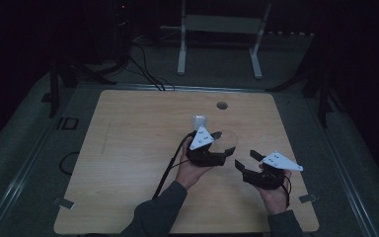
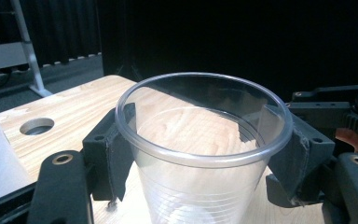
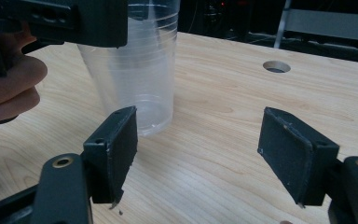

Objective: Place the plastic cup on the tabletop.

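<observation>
Cup (image 2: 200, 154), clear plastic, stands upright on the wooden table (image 1: 128, 163), pinched at its rim by the left gripper (image 2: 204, 140). Just beside it, the right gripper (image 3: 209, 154) hovers spread wide, holding nothing. Farther back, another clear cup (image 1: 199, 121).

Clear plastic cup (image 2: 200, 154) — upright on the table, empty — clamped between left tongs (image 2: 205, 154).
</observation>
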